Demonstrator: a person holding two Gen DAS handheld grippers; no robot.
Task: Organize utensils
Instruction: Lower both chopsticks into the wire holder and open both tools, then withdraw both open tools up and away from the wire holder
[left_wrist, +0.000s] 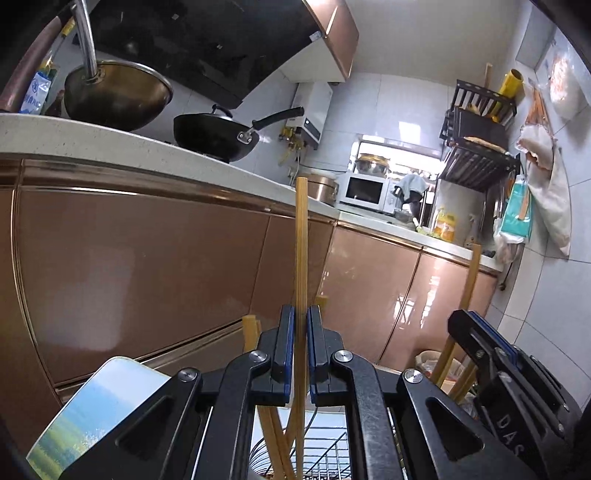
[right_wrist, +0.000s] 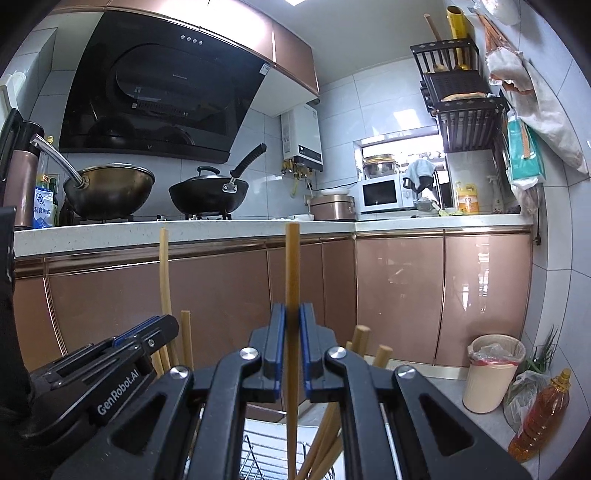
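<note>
While both grippers sit low before the copper cabinet doors (right_wrist: 229, 295), each clamps one upright wooden chopstick — left gripper (left_wrist: 301, 317) pinched on a chopstick (left_wrist: 301, 240), right gripper (right_wrist: 291, 314) pinched on its own chopstick (right_wrist: 292, 266). Below the fingers, more loose chopsticks (right_wrist: 325, 439) stand bunched in a wire rack (right_wrist: 258, 458). Left gripper shows at the lower left in the right wrist view. Two woks (right_wrist: 110, 188) sit on the countertop (right_wrist: 221, 229) behind — beige bin (right_wrist: 487, 373) on the floor at right.
</note>
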